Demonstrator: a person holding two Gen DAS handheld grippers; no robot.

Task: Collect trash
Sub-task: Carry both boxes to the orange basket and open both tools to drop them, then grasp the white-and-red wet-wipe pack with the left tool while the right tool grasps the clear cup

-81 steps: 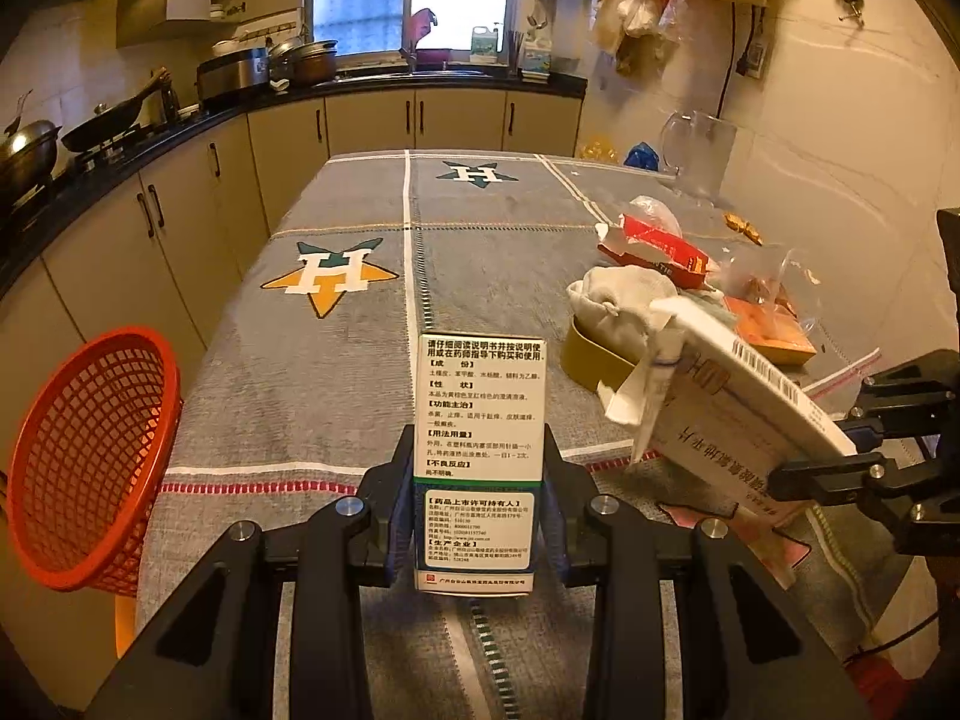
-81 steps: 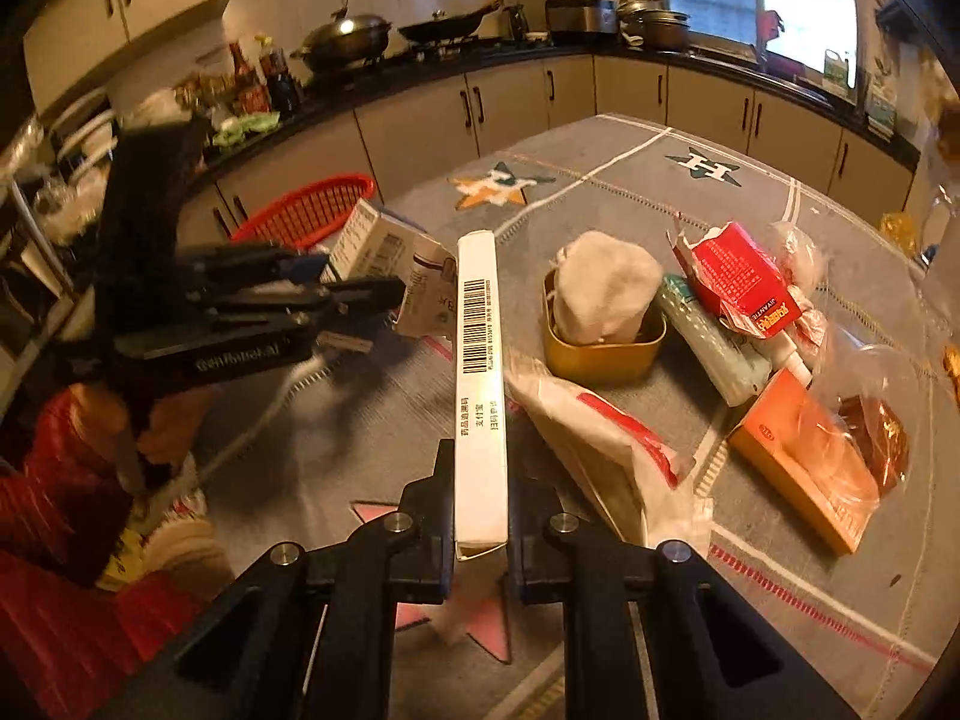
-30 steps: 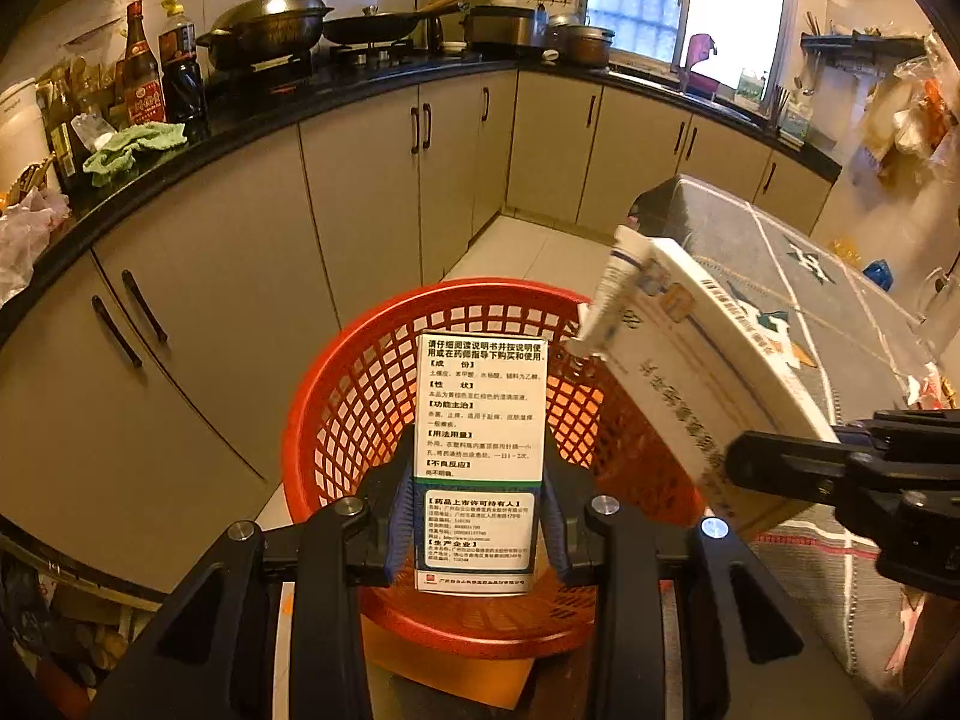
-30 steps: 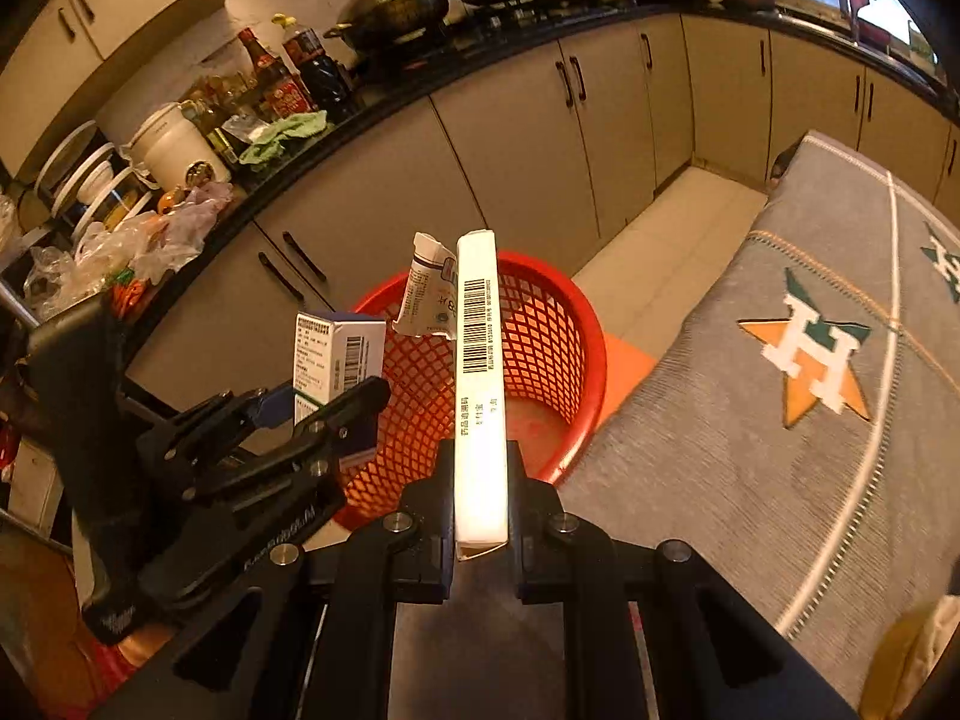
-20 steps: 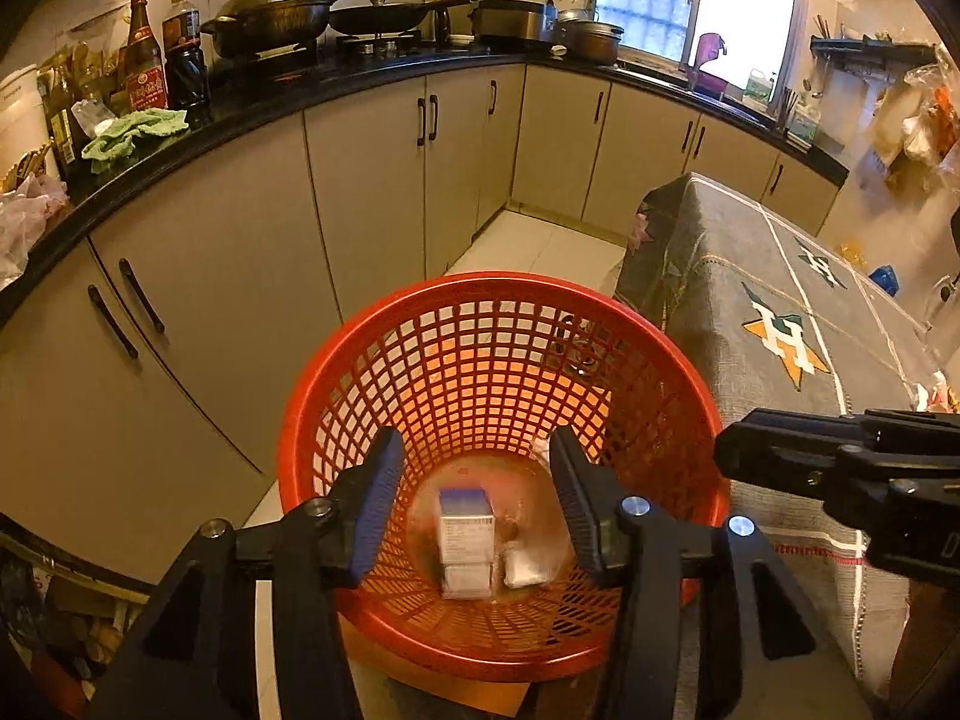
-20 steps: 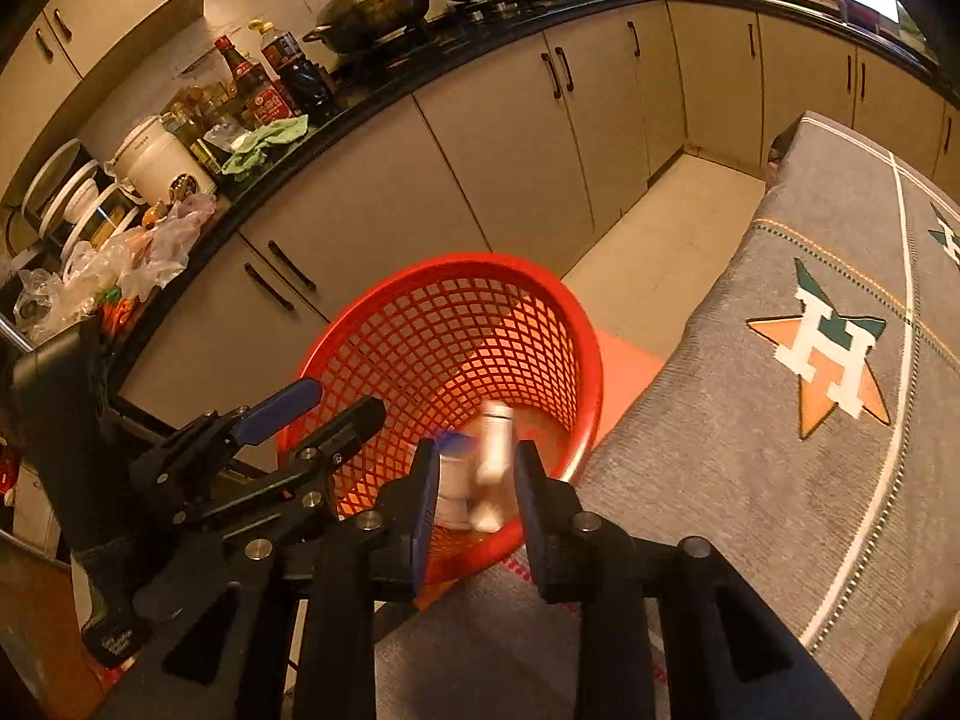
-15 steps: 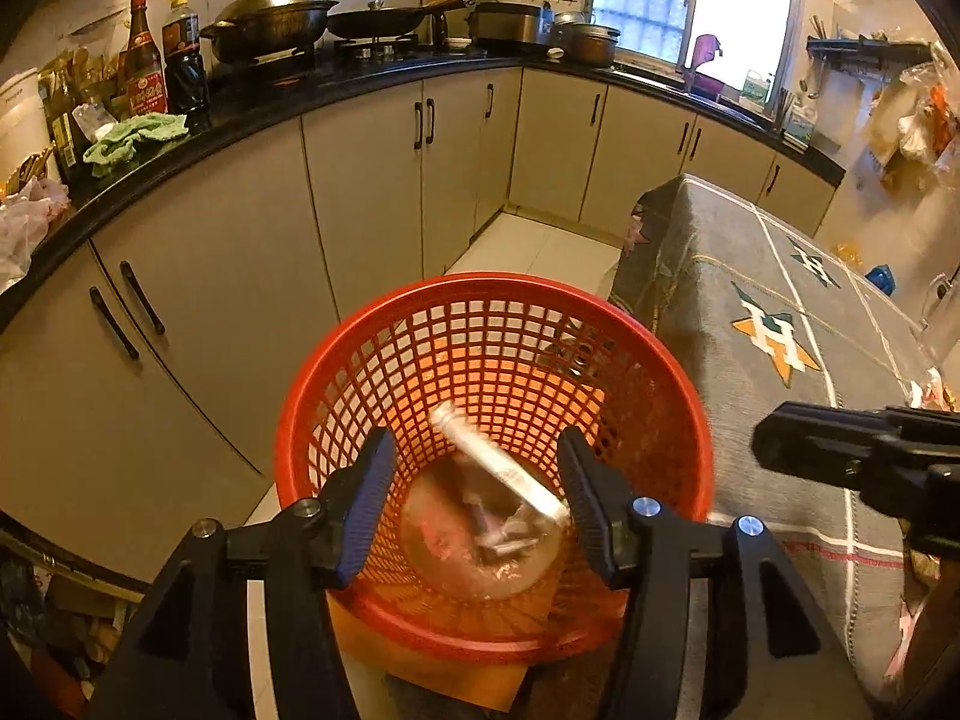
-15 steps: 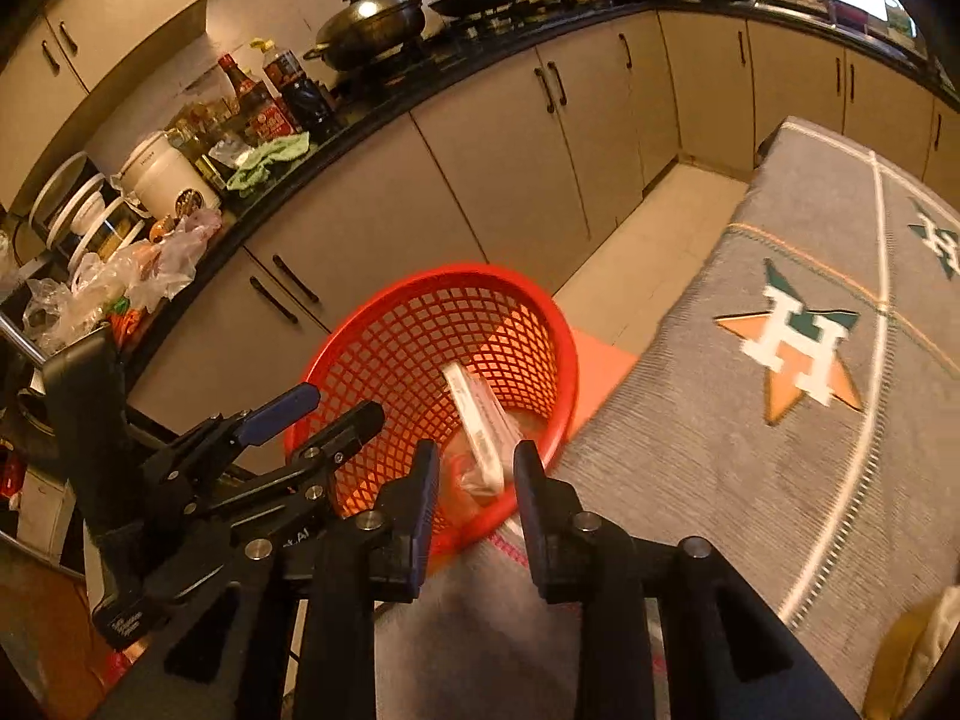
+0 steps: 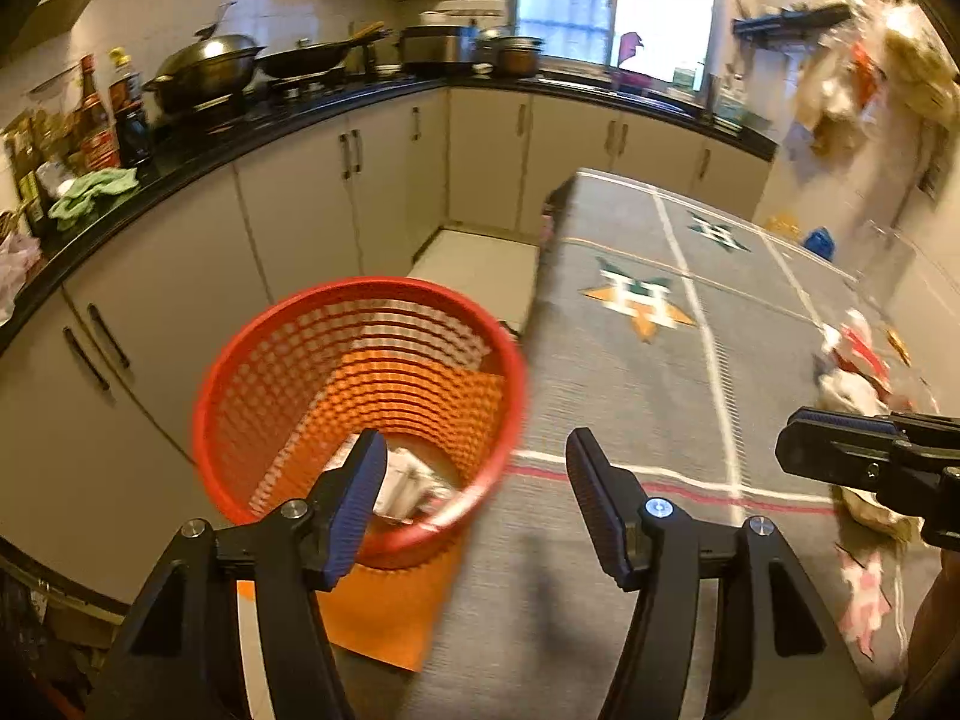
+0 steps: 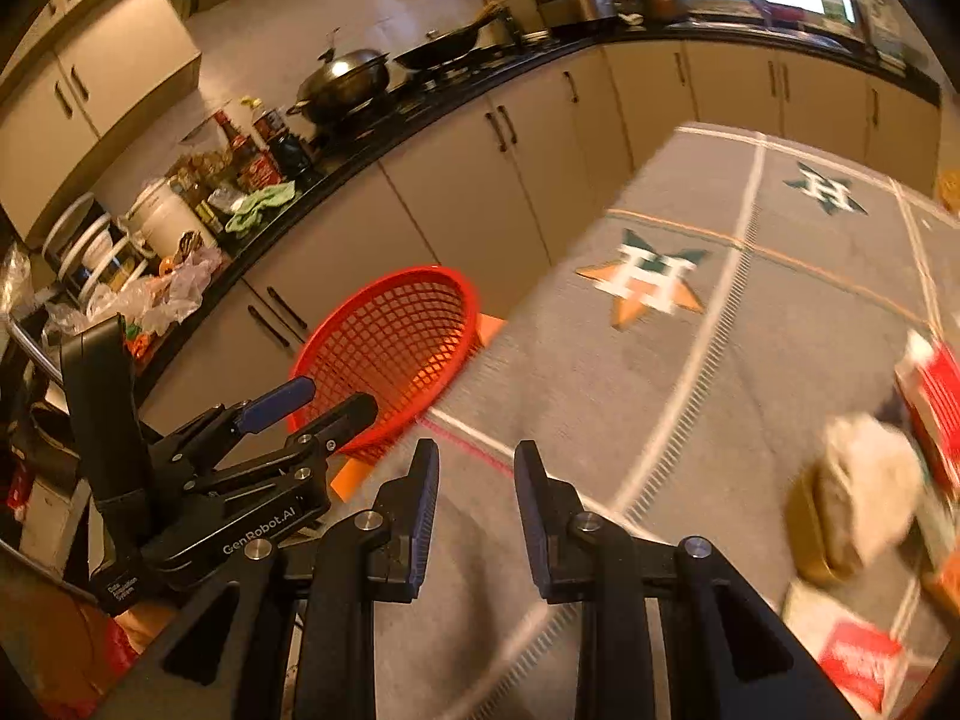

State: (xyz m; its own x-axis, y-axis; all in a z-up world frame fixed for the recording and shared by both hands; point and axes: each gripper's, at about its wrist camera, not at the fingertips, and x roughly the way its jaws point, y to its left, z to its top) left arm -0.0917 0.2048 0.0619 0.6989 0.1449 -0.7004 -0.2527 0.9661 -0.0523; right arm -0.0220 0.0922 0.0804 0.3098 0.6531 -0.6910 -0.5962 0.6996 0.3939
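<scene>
Both pairs of tongs are empty and spread apart: the left tongs [image 9: 471, 498] gape wide with nothing between the pads, and the right tongs [image 10: 474, 504] are parted too, though less widely.

What is left to collect is the trash heap [image 10: 870, 516] at the right edge of the tabletop [image 10: 750, 330], near its near corner: a crumpled whitish wad sitting in a small yellow tin, a red carton just behind it, and a red-and-white wrapper lying flat nearer the front. From the right tongs it lies ahead and off to the right, and in the left wrist view the right tongs sit just in front of that same heap [image 9: 852, 384], so the right hand looks to be the nearer one. The left tongs have further to swing, I'd judge. The red carton seems to run with its long side pointing away across the cloth, but it is blurred and I would not swear to it.

The red basket [image 9: 360, 408] stands off the left edge of the tabletop on an orange mat, with white boxes lying in its bottom [image 9: 402, 480].

Compared with a second ago, the two boxes held over the basket have gone from the tongs and now rest inside it. Both views have turned from the basket back toward the cloth.
</scene>
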